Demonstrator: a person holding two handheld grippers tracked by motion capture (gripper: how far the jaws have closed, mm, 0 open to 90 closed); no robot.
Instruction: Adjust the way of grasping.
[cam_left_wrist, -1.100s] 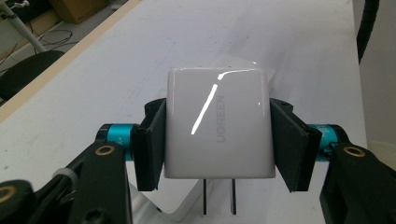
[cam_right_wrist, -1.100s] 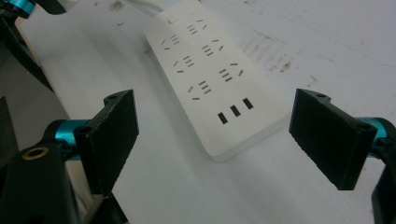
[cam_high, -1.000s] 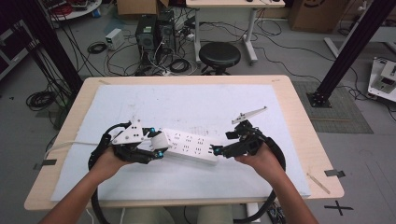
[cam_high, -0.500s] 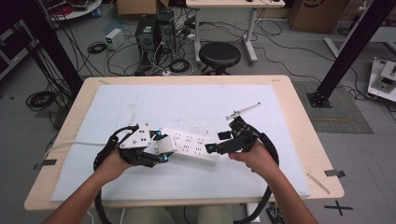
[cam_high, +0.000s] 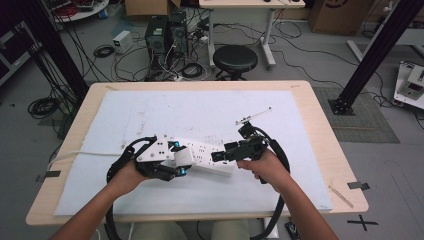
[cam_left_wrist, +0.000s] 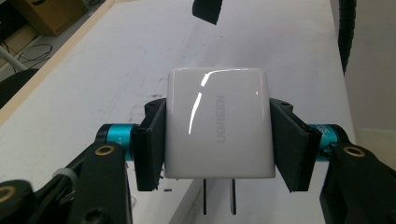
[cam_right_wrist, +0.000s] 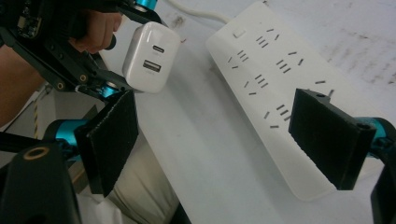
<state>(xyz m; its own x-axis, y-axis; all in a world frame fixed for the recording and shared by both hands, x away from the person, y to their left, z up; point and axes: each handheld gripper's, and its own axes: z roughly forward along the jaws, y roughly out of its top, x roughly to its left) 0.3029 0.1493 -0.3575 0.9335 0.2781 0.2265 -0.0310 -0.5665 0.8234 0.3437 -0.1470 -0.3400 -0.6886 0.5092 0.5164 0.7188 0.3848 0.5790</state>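
A white UGREEN charger (cam_left_wrist: 217, 123) sits clamped between my left gripper's (cam_left_wrist: 219, 140) pads (cam_left_wrist: 152, 144), its two prongs pointing down. In the high view the left gripper (cam_high: 181, 161) holds this charger (cam_high: 184, 154) over the left part of a white power strip (cam_high: 207, 152). My right gripper (cam_high: 217, 157) stands open at the strip's right end. In the right gripper view its jaws (cam_right_wrist: 219, 140) are spread. One pad (cam_right_wrist: 331, 137) hangs over the power strip (cam_right_wrist: 275, 88), the other beside it. The charger (cam_right_wrist: 149, 58) shows two ports there.
A white mat (cam_high: 200, 112) covers the wooden table (cam_high: 320, 125). A thin grey rod (cam_high: 253, 116) lies behind the right gripper. The strip's white cable (cam_high: 85, 154) runs off to the left. A black stool (cam_high: 235, 59) and computer cases stand beyond the far edge.
The left gripper has carried the charger a little rightward over the strip. The right gripper has shifted slightly left toward it.
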